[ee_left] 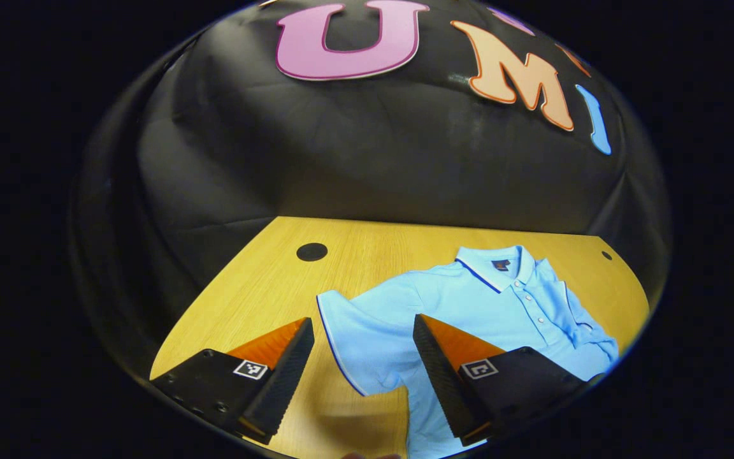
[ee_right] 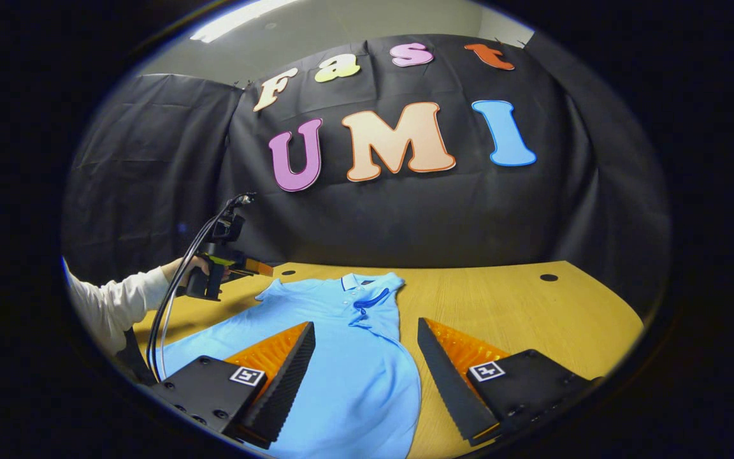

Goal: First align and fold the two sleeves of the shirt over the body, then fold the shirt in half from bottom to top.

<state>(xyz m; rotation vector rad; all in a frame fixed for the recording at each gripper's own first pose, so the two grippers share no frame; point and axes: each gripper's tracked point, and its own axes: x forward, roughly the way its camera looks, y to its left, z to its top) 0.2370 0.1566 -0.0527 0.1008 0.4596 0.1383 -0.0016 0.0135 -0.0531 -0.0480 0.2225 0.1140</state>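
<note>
Lying flat on the table (ee_left: 265, 280), the shirt (ee_left: 469, 299) has one sleeve (ee_left: 357, 338) unfolded, both grippers (ee_left: 360, 357) (ee_right: 364, 360) spread, empty

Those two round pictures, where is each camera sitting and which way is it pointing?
Left gripper view: rides on the left gripper, open jaws at the bottom, looking across the wooden table at the light blue polo shirt, toward its spread sleeve.
Right gripper view: rides on the right gripper, jaws open above the shirt's body; farther off, a hand in a white sleeve holds the other gripper.
Shared: shirt, table, booth wall.
</note>
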